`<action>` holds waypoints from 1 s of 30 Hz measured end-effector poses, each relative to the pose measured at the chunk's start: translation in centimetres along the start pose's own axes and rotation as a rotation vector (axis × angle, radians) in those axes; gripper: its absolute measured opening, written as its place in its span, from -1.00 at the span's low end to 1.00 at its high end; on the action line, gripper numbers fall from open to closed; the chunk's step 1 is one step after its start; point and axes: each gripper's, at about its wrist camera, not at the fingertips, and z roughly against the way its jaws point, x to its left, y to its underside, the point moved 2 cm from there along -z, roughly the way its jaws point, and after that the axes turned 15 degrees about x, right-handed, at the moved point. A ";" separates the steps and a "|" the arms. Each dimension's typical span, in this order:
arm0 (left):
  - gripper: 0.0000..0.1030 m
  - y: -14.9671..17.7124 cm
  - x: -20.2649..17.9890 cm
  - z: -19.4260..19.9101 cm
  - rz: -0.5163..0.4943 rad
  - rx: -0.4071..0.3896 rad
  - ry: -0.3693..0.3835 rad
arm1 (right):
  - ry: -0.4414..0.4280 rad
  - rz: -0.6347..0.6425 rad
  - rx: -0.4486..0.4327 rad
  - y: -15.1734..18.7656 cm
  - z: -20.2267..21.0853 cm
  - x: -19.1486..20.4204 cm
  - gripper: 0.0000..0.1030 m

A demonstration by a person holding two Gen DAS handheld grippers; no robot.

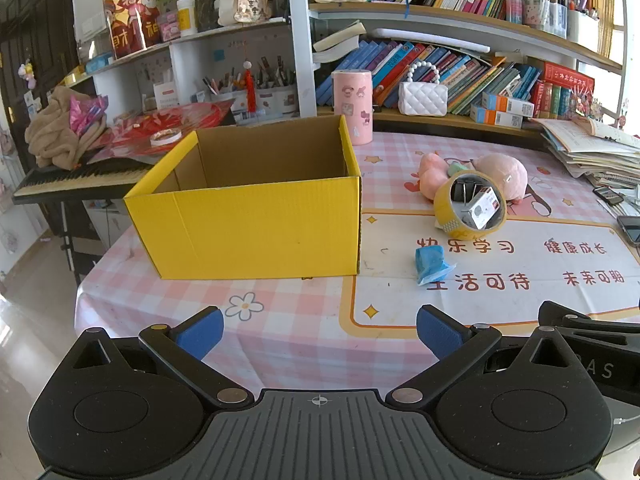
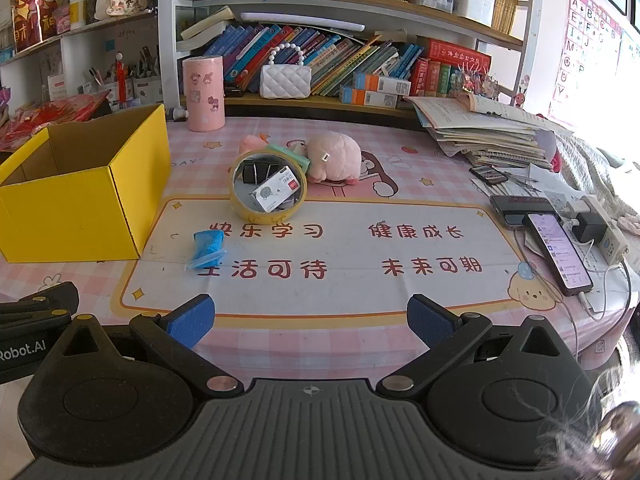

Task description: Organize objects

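An open yellow cardboard box [image 1: 256, 228] stands on the pink checked table; it looks empty and also shows at the left of the right wrist view [image 2: 80, 216]. A yellow tape roll [image 1: 470, 210] [image 2: 267, 189] leans upright with a small white box and black binder clips inside its ring. A pink plush toy [image 1: 500, 172] [image 2: 332, 156] lies behind it. A blue plastic packet [image 1: 432, 264] [image 2: 206, 248] lies in front. My left gripper [image 1: 320, 332] and right gripper [image 2: 310, 320] are both open and empty, near the table's front edge.
A pink cylinder tin [image 2: 202, 94] stands at the back by the bookshelf [image 2: 360, 12]. A stack of papers [image 2: 492, 132], phones [image 2: 558, 252] and a charger with cables lie at the right. A keyboard [image 1: 80, 178] and cloth sit left of the table.
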 end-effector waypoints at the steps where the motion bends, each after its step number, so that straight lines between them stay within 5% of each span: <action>1: 1.00 0.0 0.0 0.0 0.000 0.000 0.000 | 0.000 0.000 0.000 0.0 0.0 0.0 1.00; 30: 1.00 0.0 -0.2 0.0 0.000 0.001 0.001 | 0.001 -0.001 0.005 -0.2 -0.2 0.1 1.00</action>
